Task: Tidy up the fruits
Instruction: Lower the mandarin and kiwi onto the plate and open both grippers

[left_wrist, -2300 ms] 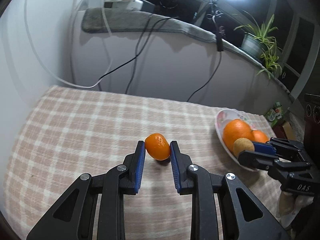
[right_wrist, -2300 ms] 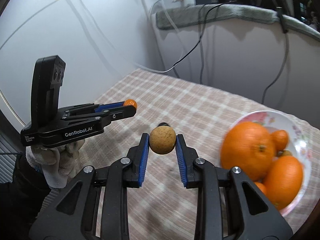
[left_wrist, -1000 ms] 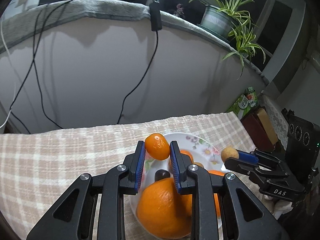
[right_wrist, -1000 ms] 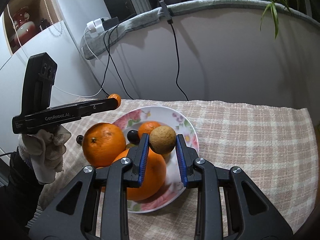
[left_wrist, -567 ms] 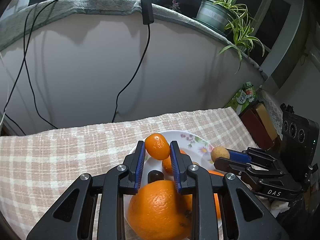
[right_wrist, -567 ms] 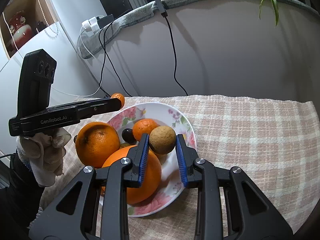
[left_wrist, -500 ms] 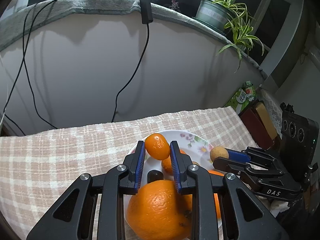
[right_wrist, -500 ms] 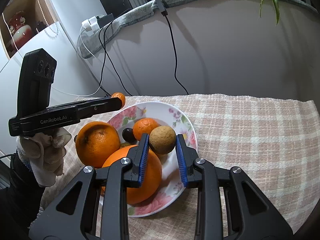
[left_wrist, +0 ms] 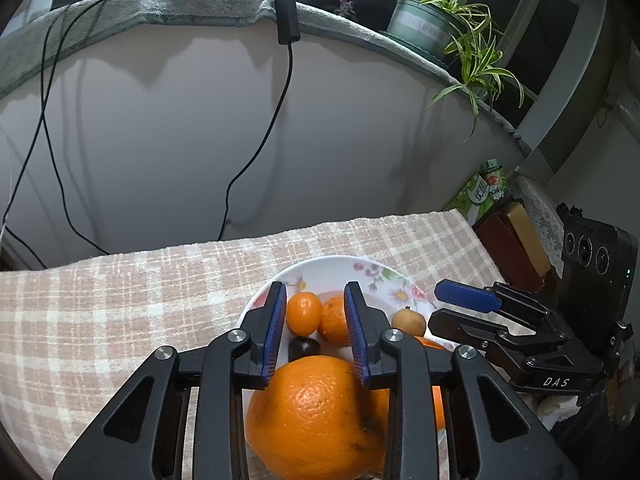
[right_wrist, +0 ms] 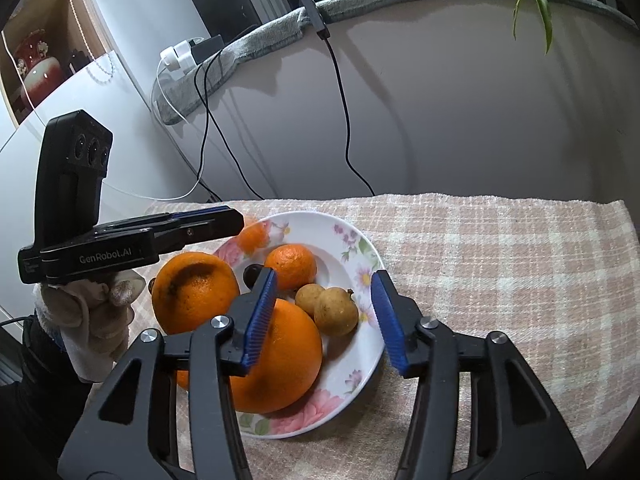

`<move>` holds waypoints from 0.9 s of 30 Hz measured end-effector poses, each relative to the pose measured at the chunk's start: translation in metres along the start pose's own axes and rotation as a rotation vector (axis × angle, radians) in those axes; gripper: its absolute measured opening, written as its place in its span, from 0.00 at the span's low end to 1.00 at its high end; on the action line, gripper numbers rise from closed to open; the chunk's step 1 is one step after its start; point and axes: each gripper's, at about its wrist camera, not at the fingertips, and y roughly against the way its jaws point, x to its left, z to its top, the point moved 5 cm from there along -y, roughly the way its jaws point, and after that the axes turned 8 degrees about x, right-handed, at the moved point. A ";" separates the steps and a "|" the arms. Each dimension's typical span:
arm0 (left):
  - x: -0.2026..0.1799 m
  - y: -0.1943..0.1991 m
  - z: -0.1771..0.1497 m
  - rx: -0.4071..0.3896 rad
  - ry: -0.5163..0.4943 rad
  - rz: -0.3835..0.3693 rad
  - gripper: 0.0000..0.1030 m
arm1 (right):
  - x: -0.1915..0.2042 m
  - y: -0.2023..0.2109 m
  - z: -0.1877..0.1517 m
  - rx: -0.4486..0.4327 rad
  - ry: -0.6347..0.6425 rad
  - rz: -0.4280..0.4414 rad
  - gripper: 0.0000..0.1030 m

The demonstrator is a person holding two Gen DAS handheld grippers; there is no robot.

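While both jaws are opening, left tool (left_wrist: 316,316) and right tool (right_wrist: 324,316) hold nothing; the plate (right_wrist: 360,248) at twelve o'clock carries two longans (right_wrist: 335,311).

A white ceramic plate with a pink floral rim (right_wrist: 362,248) sits on a pink and cream checked cloth. It holds two large round oranges (right_wrist: 276,360), side by side at the near left, one with a dark smear on its skin (right_wrist: 196,292). Behind them lie a smaller mandarin (right_wrist: 291,266), a small oval kumquat (left_wrist: 304,313) and a dark, glossy little fruit (left_wrist: 304,347). Two tan, rough-skinned round fruits (right_wrist: 335,312) rest touching each other near the plate's middle.
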 end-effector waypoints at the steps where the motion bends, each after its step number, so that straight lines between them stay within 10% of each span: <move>1: 0.000 0.001 0.000 -0.001 0.000 0.000 0.28 | 0.000 0.001 0.000 -0.003 -0.003 -0.001 0.54; 14: 0.003 0.019 -0.005 -0.032 0.011 0.007 0.28 | -0.001 0.014 -0.001 -0.037 -0.036 -0.005 0.74; 21: 0.014 0.044 -0.014 -0.074 0.040 0.025 0.59 | 0.005 0.027 -0.004 -0.062 -0.049 0.003 0.78; 27: 0.031 0.069 -0.025 -0.103 0.062 0.074 0.59 | 0.009 0.037 -0.008 -0.085 -0.083 0.022 0.82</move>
